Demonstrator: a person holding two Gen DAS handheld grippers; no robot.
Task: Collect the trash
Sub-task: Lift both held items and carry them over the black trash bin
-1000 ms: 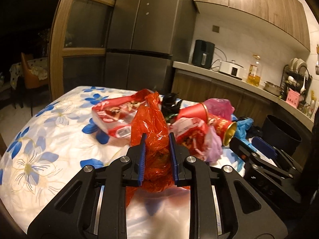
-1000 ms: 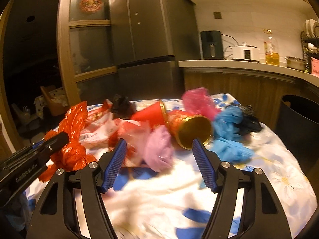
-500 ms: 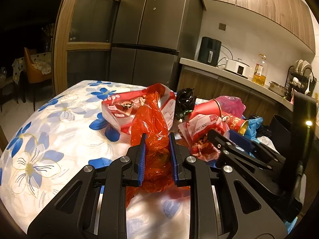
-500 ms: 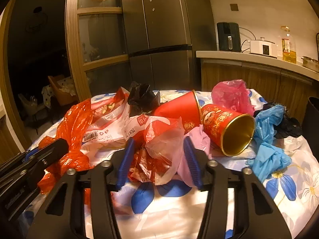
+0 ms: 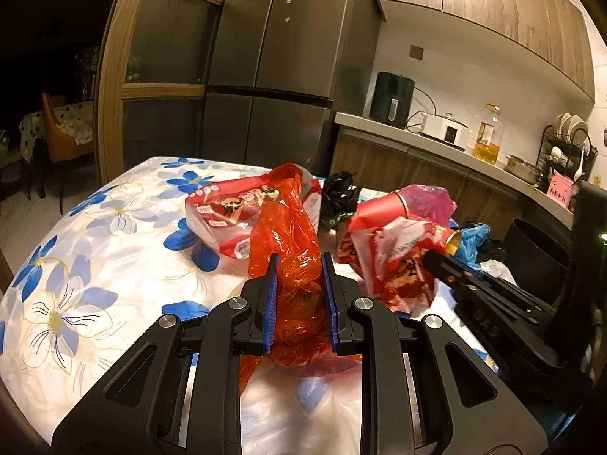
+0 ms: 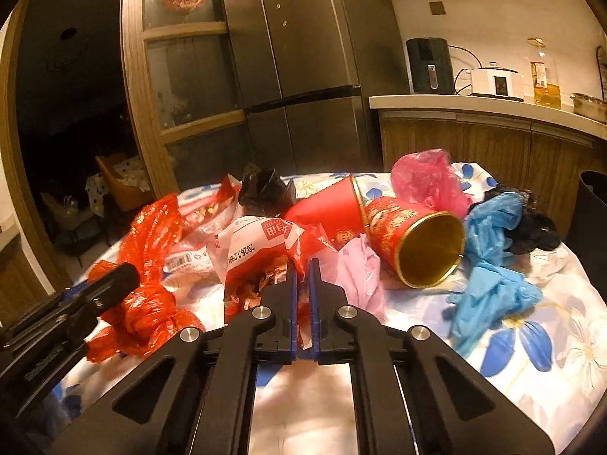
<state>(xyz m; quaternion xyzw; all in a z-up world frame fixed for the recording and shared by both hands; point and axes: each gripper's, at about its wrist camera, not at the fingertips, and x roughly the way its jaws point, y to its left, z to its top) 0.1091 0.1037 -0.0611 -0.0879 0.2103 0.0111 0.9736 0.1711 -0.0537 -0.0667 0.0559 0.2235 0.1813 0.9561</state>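
A crumpled orange-red plastic bag [image 5: 288,235] stands on the flowered tablecloth [image 5: 95,246], and my left gripper [image 5: 299,258] is shut on its lower part. In the right wrist view that bag [image 6: 148,235] sits at the left with the left gripper [image 6: 114,280] on it. My right gripper [image 6: 302,265] is closing, its blue pads almost together and pinching a crumpled red-and-white wrapper [image 6: 258,242]. The left wrist view shows that wrapper [image 5: 394,250] at the tip of the right gripper [image 5: 432,256].
More trash lies beyond: two red cups with gold insides [image 6: 413,242], a pink bag [image 6: 428,178], a lilac bag [image 6: 360,265], blue gloves [image 6: 493,265], a black bag [image 6: 265,189] and a red snack bag [image 5: 227,208]. A black bin [image 5: 538,242] stands right of the table.
My right gripper moved forward into the pile and its jaws closed from wide apart onto the red-and-white wrapper. The left gripper kept its hold on the orange-red bag.
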